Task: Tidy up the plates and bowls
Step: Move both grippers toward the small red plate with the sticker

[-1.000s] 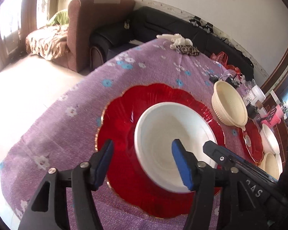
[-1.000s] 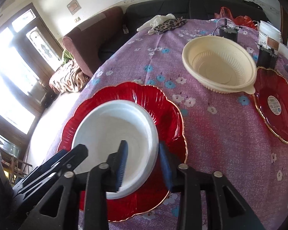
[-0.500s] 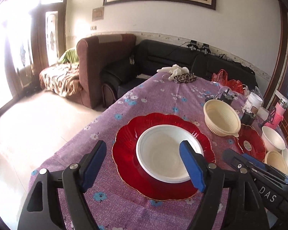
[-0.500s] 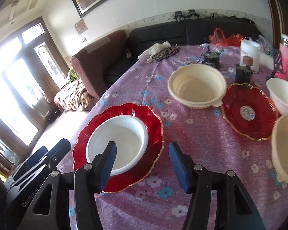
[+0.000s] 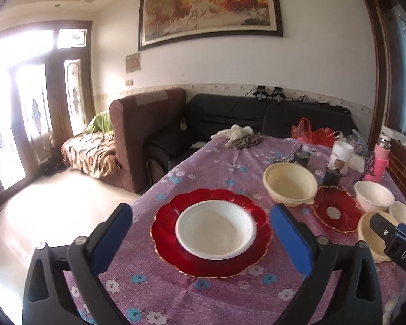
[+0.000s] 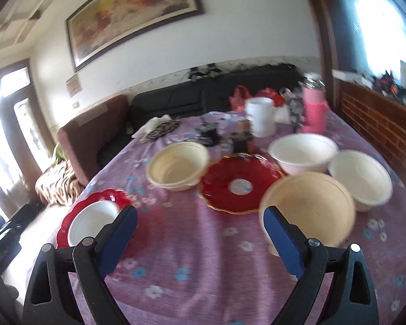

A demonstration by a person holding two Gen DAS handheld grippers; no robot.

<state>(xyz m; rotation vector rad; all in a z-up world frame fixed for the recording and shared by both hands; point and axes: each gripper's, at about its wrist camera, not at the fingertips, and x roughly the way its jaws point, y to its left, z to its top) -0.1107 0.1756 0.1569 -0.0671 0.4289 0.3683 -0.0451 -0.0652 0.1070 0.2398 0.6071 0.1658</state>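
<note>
A white bowl (image 5: 216,229) sits in a large red scalloped plate (image 5: 165,233) on the purple tablecloth; both also show in the right wrist view, the bowl (image 6: 90,223) on the plate (image 6: 113,196) at far left. My left gripper (image 5: 201,239) is open and empty, held back above them. My right gripper (image 6: 200,237) is open and empty above bare cloth. Beyond it are a cream bowl (image 6: 177,165), a small red plate (image 6: 239,185), a nearer cream bowl (image 6: 308,205) and two white bowls (image 6: 301,151) (image 6: 361,180).
A white jar (image 6: 259,120), a pink bottle (image 6: 315,113), small dark items (image 6: 209,132) and red bags (image 6: 268,93) stand at the table's far end. A cloth bundle (image 5: 238,135) lies at the far left corner. Sofas stand beyond; a brick ledge (image 6: 379,124) runs on the right.
Both grippers have opened wide and pulled up and back from the white bowl, which stays in the red plate. The right gripper has swung right toward the other bowls.
</note>
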